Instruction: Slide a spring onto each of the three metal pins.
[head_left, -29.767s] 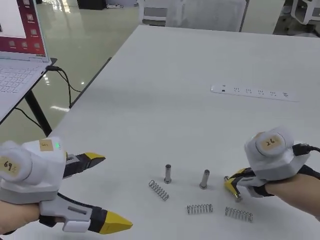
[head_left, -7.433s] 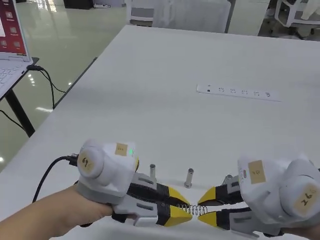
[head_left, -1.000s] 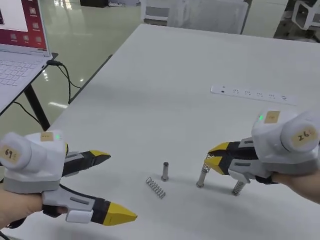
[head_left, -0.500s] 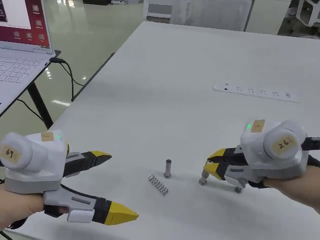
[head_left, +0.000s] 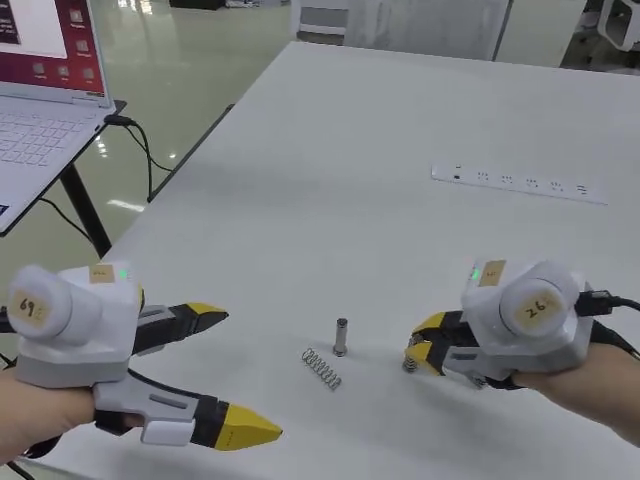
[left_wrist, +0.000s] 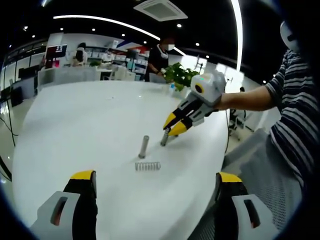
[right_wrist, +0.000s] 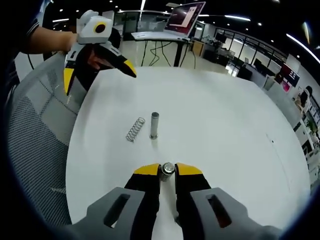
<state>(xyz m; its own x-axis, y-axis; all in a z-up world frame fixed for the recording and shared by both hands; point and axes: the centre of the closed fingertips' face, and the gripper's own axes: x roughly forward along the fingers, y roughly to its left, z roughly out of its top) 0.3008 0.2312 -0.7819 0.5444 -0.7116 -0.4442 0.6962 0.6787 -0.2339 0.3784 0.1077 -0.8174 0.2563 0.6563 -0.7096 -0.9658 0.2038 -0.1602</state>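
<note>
One bare pin, one loose spring; right gripper jaws pinch a sprung pin, left gripper jaws spread.

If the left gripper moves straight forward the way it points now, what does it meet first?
Probably the loose spring, almost centred between the open jaws of the left gripper; the bare pin stands just behind it. The gripper's height is unclear.

Beyond the pin the desk lies open as far as the power strip. A loose spring lies just beside the pin on its near side. To its right, the right tongs are closed round a second pin and block that side. The left tongs, spread wide, stand well off to its left.
</note>
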